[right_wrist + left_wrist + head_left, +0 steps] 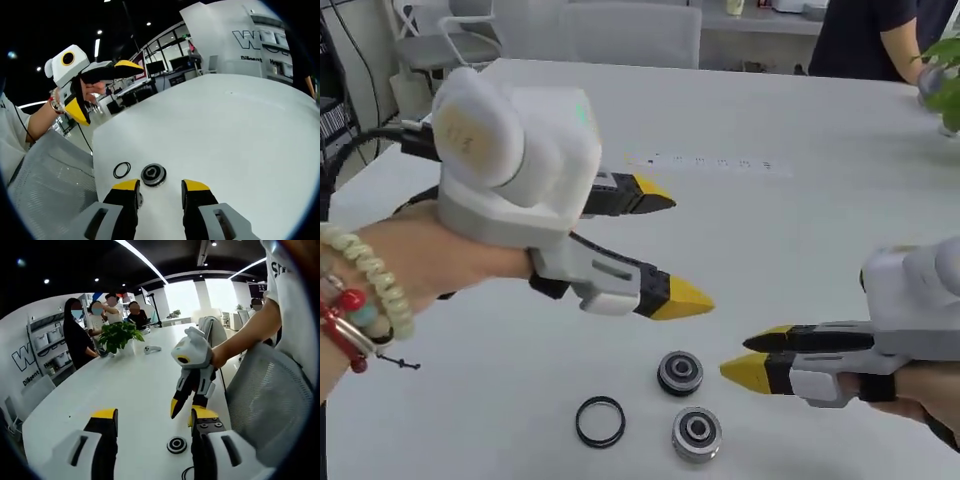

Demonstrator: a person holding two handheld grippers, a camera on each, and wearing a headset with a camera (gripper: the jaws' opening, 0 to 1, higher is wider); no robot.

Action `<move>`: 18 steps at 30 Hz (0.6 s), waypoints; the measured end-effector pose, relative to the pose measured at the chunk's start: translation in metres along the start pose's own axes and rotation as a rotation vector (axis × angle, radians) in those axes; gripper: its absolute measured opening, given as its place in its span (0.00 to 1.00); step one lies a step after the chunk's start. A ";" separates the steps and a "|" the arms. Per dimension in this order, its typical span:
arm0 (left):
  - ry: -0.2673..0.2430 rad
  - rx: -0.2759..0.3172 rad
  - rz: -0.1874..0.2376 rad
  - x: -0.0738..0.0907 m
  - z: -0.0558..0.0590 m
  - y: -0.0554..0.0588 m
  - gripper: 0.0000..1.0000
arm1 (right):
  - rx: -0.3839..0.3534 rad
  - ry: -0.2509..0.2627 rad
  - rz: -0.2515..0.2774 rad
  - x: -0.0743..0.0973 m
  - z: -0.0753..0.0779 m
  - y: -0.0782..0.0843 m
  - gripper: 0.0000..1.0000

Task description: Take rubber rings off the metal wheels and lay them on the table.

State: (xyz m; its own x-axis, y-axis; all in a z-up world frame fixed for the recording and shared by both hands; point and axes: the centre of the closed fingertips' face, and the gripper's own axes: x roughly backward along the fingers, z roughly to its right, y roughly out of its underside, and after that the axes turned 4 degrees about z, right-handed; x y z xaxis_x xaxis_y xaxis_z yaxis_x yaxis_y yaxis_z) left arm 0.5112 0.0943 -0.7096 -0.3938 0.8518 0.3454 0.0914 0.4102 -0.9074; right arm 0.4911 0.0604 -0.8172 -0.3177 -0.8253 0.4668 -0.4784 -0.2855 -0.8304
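Two metal wheels lie near the front of the white table (800,230). One wheel (679,372) (176,445) (153,175) wears a black rubber ring. The other wheel (696,433) is bare silver, and one jaw half hides it in the right gripper view. A loose black rubber ring (600,421) (121,170) lies flat to their left. My left gripper (682,247) (154,416) hovers above them, wide open and holding nothing. My right gripper (740,357) (161,186) is low, just right of the ringed wheel, open and not touching it.
A flat white strip (710,162) lies further back on the table. A potted plant (950,80) (117,335) and several people are at the far side. A grey mesh chair (270,400) (50,175) stands at the table's near edge.
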 end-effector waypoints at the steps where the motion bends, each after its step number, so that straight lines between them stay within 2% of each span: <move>1: -0.002 0.009 0.002 -0.002 0.000 0.002 0.54 | 0.009 0.000 -0.004 0.000 0.002 0.002 0.32; 9: -0.066 0.086 0.020 -0.012 0.000 0.026 0.46 | 0.044 -0.003 -0.041 -0.009 -0.001 0.010 0.31; 14: -0.047 0.085 -0.031 -0.018 0.008 0.049 0.40 | 0.082 -0.014 -0.057 -0.016 -0.006 0.014 0.30; 18: -0.031 0.100 -0.058 -0.021 0.012 0.061 0.38 | 0.092 -0.004 -0.048 -0.021 -0.004 0.014 0.30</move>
State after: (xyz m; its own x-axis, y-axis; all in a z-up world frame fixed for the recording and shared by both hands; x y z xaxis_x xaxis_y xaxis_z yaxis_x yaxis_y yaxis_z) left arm 0.5140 0.0972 -0.7757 -0.4237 0.8167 0.3917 -0.0238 0.4223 -0.9062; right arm 0.4878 0.0755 -0.8373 -0.2927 -0.8115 0.5059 -0.4156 -0.3685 -0.8316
